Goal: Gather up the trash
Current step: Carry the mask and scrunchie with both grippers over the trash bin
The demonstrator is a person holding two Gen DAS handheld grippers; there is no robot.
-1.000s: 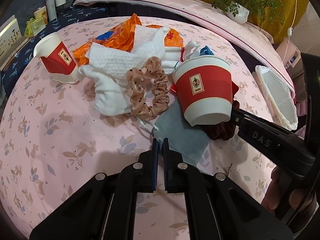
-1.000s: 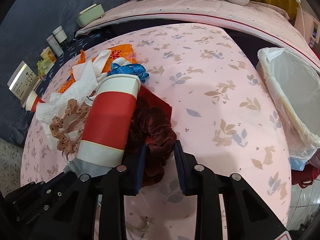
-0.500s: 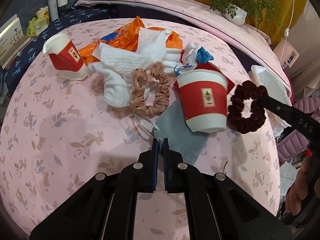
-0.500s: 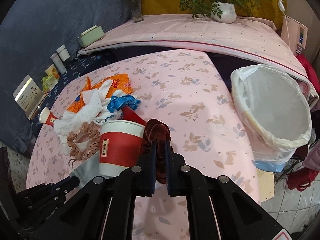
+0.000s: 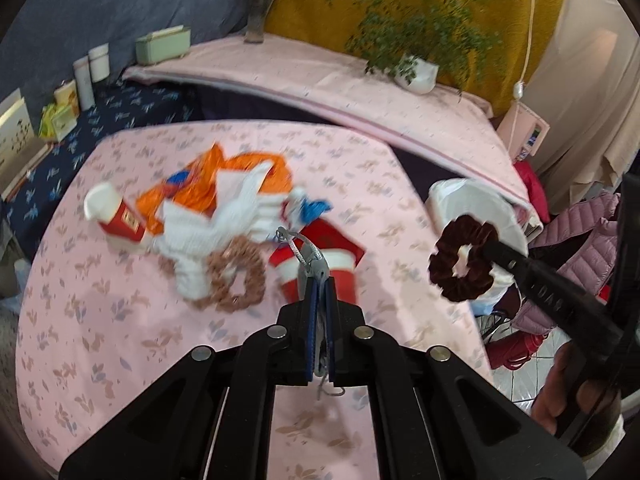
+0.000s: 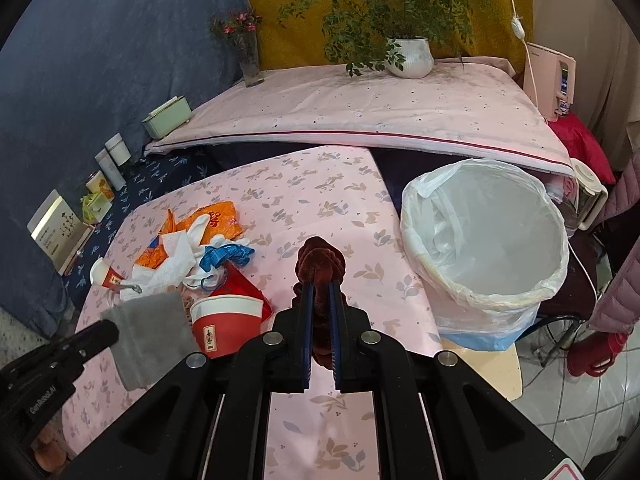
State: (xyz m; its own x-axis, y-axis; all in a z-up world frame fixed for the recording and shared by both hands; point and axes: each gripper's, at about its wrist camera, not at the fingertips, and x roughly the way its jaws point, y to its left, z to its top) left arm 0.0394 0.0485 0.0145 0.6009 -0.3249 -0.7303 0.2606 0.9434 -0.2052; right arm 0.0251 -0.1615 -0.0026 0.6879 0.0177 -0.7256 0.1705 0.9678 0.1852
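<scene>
bin (image 6: 484,248): white liner, nothing seen inside, beside the table | red paper cup (image 6: 226,326): upright on table, contents hidden | right gripper (image 6: 320,300): pinching dark red scrunchie (image 6: 320,264) in mid-air near bin | left gripper (image 5: 319,292): clamped on grey pouch (image 6: 150,332), lifted

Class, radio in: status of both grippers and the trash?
Right gripper shut on maroon scrunchie, airborne beside bin. Left gripper shut on grey pouch. Path clear.
</scene>
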